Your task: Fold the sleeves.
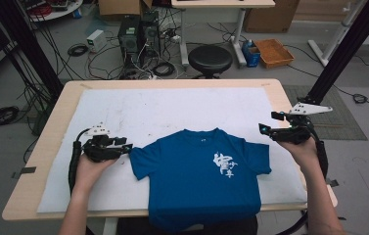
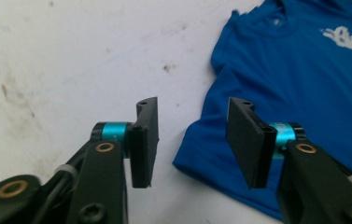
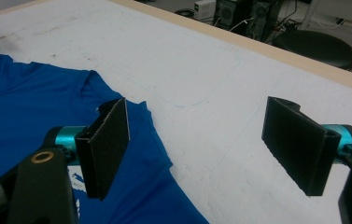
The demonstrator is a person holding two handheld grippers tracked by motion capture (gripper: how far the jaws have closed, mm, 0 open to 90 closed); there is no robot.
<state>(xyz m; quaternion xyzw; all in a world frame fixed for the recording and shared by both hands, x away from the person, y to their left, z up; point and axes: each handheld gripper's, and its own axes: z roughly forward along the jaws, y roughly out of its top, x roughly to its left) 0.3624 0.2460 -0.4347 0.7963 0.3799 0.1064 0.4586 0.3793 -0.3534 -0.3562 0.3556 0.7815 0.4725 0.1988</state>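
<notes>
Blue T-shirt (image 1: 202, 178) lying flat, hem draping over the table's (image 1: 45, 132) near edge; likely soft, light, best pinched at sleeve edges. Left gripper (image 2: 191, 140) gaping beside sleeve; right gripper (image 3: 201, 149) spreading wide, empty.

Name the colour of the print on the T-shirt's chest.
White, on the blue T-shirt; clearest in the high view.

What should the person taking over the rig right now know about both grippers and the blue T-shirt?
Left gripper: open, empty, beside the T-shirt's left sleeve.
Right gripper: open wide, empty, just off the right sleeve.
Blue T-shirt: flat, print up, collar away from the person, hem hanging over the near edge of the table.
Done: shirt spread out. Left: nothing gripped or folded yet; probably grasp the sleeves.
</notes>
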